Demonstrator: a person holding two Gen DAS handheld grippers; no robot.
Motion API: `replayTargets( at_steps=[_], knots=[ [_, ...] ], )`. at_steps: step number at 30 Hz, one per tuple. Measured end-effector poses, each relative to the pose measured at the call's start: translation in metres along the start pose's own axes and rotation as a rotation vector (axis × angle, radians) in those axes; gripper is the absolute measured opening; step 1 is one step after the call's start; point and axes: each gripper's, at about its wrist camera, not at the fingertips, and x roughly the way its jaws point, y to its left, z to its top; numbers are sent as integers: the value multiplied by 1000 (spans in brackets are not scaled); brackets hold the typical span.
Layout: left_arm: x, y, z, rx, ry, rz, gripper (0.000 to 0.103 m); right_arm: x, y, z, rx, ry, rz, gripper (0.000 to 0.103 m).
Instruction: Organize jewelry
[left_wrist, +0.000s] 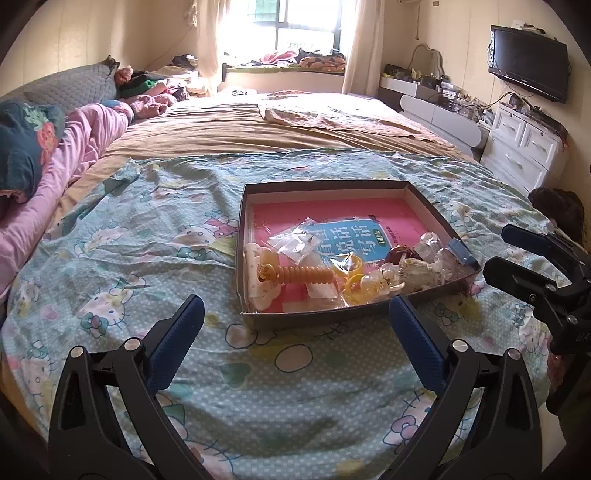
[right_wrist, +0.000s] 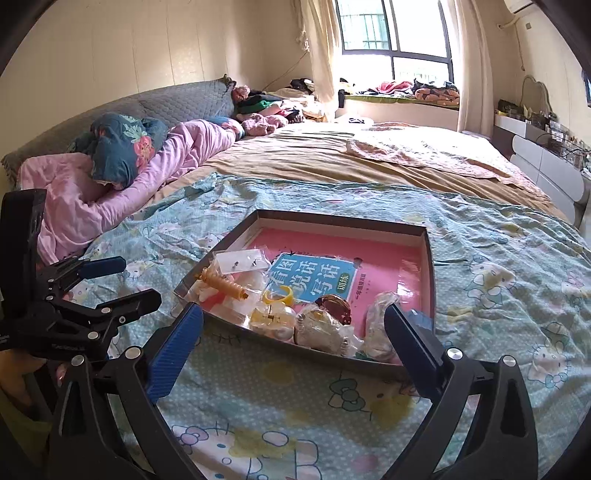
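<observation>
Here both grippers hover above the bed, spread wide and holding nothing: the left gripper (left_wrist: 295, 332) faces the near edge of the shallow cardboard box (left_wrist: 436, 206), and the right gripper (right_wrist: 293, 341) faces the same box from its own side. The jewelry lies heaped along the box's near wall, on a pink booklet (left_wrist: 332, 214) that lines the bottom. In that heap are a white hair claw clip (left_wrist: 258, 280), an amber ribbed hair clip (left_wrist: 295, 275), a yellow ring (right_wrist: 279, 295), a pearl-like bauble (right_wrist: 273, 317), a small clear bag with ear studs (right_wrist: 242, 263), a brown piece (right_wrist: 334, 304), crumpled clear bags (right_wrist: 380, 321) and a small blue box (left_wrist: 461, 253).

This scene fits a heap waiting to be sorted as well as pieces already gathered into the box, so I name no move. For any pick here, one piece at a time would be wise: the pieces touch and overlap, and glossy bags would likely slip or drag neighbours along. A gripper coming from above, well clear of the box wall, has the best chance, since the near wall stands between both grippers and the heap.

The box sits on a rumpled cartoon-cat bedsheet (left_wrist: 147, 229), a soft base that may let it tip or slide under pressure. The two grippers are near each other and could collide over the box. A pink quilt (right_wrist: 110, 192) lies well apart.
</observation>
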Motion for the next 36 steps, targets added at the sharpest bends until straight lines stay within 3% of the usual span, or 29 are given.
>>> replayTargets(
  at_steps=[6,19,36],
  knots=[
    [-8,1,-12,-49,25,-36,94,-16,-4,-20,24,10,-38,99],
    [-12,-7,-47,-80,61,-38,94,-23,4,-65,83,75,-71,99],
    [-17,-17,-49,-50,60,2,94,-29,4,-61,96,63,-69,99]
  ],
)
